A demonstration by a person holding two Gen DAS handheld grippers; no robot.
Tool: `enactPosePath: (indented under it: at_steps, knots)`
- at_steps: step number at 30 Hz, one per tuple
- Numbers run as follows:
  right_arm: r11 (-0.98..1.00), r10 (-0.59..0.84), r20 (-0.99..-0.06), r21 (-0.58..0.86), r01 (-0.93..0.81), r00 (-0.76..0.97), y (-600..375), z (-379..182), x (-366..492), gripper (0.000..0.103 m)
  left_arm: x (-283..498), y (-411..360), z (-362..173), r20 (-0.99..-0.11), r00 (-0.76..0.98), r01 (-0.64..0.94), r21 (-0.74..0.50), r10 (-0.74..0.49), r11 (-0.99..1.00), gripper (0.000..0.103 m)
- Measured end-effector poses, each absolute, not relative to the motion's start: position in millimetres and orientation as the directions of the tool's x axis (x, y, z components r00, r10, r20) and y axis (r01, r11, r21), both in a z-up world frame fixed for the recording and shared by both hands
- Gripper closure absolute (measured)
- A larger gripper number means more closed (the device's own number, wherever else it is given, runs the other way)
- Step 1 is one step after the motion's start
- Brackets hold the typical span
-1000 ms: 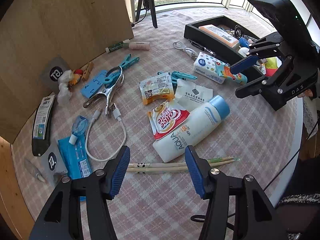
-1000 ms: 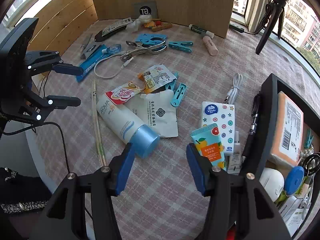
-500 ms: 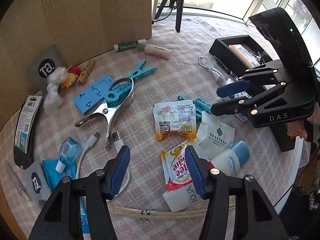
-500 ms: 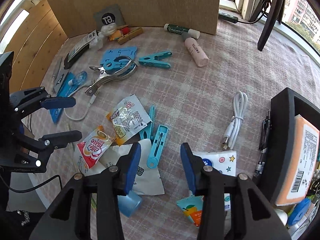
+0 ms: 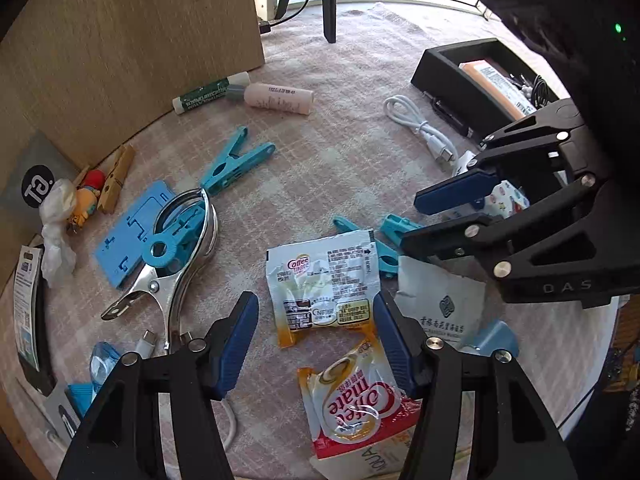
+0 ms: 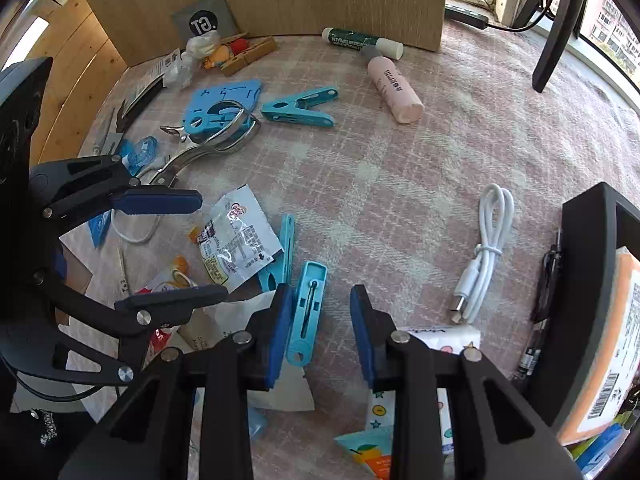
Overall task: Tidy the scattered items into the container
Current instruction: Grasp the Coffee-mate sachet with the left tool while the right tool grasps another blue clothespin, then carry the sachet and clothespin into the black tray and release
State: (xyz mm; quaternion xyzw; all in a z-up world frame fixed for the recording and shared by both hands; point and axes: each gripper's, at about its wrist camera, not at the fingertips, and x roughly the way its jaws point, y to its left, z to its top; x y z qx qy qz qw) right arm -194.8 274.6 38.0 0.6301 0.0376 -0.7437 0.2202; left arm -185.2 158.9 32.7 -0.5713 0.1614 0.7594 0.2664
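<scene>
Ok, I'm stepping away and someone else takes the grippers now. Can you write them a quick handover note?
Left gripper: open, empty, over the white creamer sachet.
Right gripper: open, empty, beside a light-blue clothespin.
Done: black container already holds several items.
Left: both sachets, clothespins, white cable, pink tube, metal clamp and more lie on the cloth.

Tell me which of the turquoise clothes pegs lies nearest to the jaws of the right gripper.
The flat peg lying just ahead of the right gripper, beside its left jaw. The open peg lies far off, near the pink tube.
</scene>
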Motion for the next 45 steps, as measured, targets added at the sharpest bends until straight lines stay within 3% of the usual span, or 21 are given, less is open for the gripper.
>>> enactPosePath:
  at_steps: [9,12,13,21,30,45]
  knots:
    - [-0.89,-0.254,-0.962,0.193,0.413,-0.1,266,36,-191,0.074,-191,156,27,-0.956,-0.213,-0.56,-0.052,0.204,-0.827,0.051]
    - [-0.891,-0.25,-0.963,0.189,0.414,-0.099,268,36,-193,0.081,-190,156,28,-0.952,-0.219,-0.562,-0.054,0.212,-0.825,0.056]
    - [-0.891,-0.254,-0.963,0.195,0.41,-0.095,269,36,-193,0.09,-190,156,29,-0.951,-0.22,-0.562,-0.061,0.219,-0.825,0.059]
    - [-0.899,-0.319,-0.94,0.26,0.353,-0.119,286,44,-194,0.091,-188,150,38,-0.941,-0.228,-0.538,-0.094,0.251,-0.838,0.064]
    - [-0.903,-0.372,-0.902,0.296,0.311,-0.221,306,82,-191,0.091,-188,138,84,-0.906,-0.286,-0.514,-0.132,0.314,-0.848,0.064]
    - [-0.97,-0.231,-0.851,0.24,0.041,-0.472,461,158,-159,0.091,-169,268,143,-0.812,-0.311,-0.648,-0.199,0.494,-0.735,0.064]
